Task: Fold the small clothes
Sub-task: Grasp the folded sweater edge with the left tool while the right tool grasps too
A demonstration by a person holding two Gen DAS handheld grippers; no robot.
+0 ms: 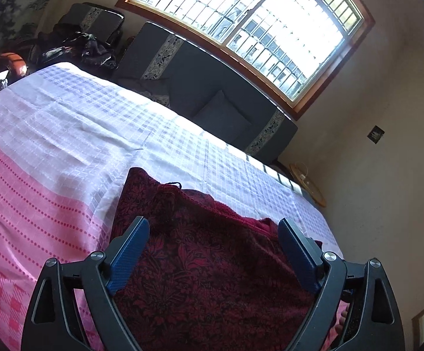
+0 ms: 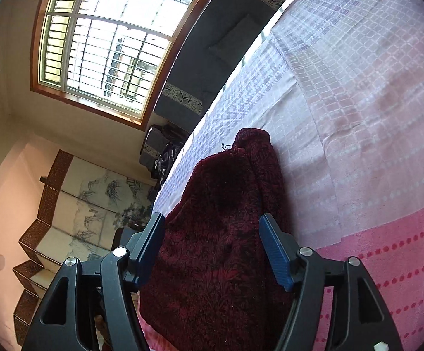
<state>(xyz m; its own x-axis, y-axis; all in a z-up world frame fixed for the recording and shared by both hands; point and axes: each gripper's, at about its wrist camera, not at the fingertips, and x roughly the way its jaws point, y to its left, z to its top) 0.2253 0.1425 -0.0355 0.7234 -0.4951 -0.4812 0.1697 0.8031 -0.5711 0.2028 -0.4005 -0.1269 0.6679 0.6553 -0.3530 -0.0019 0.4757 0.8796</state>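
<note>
A dark red garment [image 1: 200,251] with a black floral pattern lies folded on the bed, near its front edge. My left gripper [image 1: 213,223] hovers just over the cloth with its blue pads [image 1: 130,251] spread wide and not pressing on it. In the right wrist view the same garment [image 2: 220,234] runs away from me in a long heap. My right gripper [image 2: 212,219] stands open astride it, the pads [image 2: 276,257] clear of the fabric. A loose thread sticks up at the garment's far end.
The bed cover [image 1: 65,134] is white check at the far side and pink with red dots near me. Beyond the bed are dark blue cushions [image 1: 212,87], a barred window [image 1: 258,26], a pile of dark bags [image 1: 77,49] and a folding screen [image 2: 74,216].
</note>
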